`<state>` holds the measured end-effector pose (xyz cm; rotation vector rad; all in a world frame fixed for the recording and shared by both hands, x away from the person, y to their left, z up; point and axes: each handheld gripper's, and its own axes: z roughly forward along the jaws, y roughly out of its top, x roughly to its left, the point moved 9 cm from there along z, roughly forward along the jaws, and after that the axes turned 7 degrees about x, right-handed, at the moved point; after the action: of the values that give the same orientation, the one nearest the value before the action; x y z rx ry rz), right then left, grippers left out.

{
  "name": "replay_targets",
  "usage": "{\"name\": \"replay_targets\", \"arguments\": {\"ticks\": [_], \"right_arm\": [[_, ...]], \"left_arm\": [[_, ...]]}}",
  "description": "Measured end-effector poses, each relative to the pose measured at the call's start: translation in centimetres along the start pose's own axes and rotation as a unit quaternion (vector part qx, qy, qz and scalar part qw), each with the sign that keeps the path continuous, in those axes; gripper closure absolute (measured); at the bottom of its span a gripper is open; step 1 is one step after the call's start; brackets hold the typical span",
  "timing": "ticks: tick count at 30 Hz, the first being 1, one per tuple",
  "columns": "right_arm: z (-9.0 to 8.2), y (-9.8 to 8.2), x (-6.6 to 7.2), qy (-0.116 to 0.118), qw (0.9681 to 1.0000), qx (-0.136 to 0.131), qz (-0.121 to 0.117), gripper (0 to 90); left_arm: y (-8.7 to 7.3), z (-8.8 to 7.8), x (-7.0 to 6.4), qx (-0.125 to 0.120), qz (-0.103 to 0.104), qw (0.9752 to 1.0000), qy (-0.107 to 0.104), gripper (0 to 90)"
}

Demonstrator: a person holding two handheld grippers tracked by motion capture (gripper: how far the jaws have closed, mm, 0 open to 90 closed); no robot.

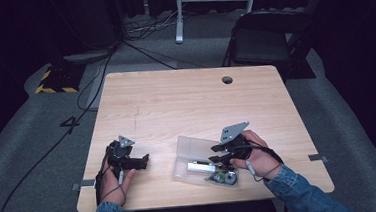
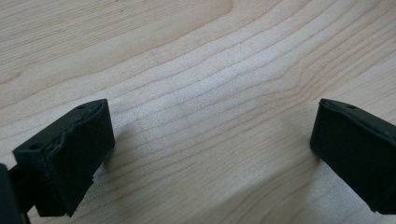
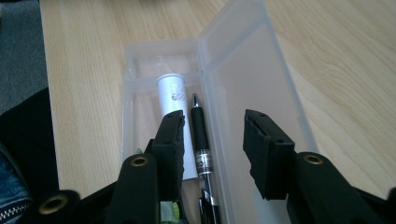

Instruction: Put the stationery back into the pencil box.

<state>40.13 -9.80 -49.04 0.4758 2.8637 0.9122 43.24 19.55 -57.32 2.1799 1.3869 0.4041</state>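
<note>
A clear plastic case (image 1: 183, 170) lies open on the wooden table (image 1: 185, 101), its lid (image 3: 252, 70) folded flat beside the tray. In the tray lie a white tube (image 3: 170, 91) and a black pen (image 3: 201, 135), with something green (image 1: 221, 178) at the near end. My right gripper (image 3: 213, 119) hovers just above the case (image 3: 126, 93), open, with the pen below the gap and no pad touching it. In the high view the right gripper (image 1: 219, 154) is at the case's right end. My left gripper (image 1: 144, 160) rests at the front left, open wide (image 2: 212, 126) over bare wood.
A round cable hole (image 1: 227, 79) sits near the table's far edge. Beyond the table stand a black folding chair (image 1: 266, 40) and a yellow-and-black striped base (image 1: 54, 80), with cables (image 1: 53, 145) across the grey floor.
</note>
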Motion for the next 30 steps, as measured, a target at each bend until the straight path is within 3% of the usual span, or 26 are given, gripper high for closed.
{"name": "replay_targets", "arguments": {"ticks": [10, 18, 30], "right_arm": [[-2.5, 0.1, -1.9, -0.035, 0.9983, -0.036, 0.031, 47.2], [-4.1, -0.5, -4.5, -0.072, 0.9938, -0.058, 0.062, 33.5], [-5.9, -2.8, -7.6, -0.107, 0.9867, -0.065, 0.104, 27.0]], "left_arm": [[-0.1, -0.1, 0.3, 0.001, 0.001, 1.0, 0.001, 0.3], [-0.3, -0.3, 0.8, 0.001, -0.004, 1.0, 0.002, 0.3], [-0.5, -0.3, 1.0, 0.001, -0.004, 1.0, 0.003, 0.3]]}}
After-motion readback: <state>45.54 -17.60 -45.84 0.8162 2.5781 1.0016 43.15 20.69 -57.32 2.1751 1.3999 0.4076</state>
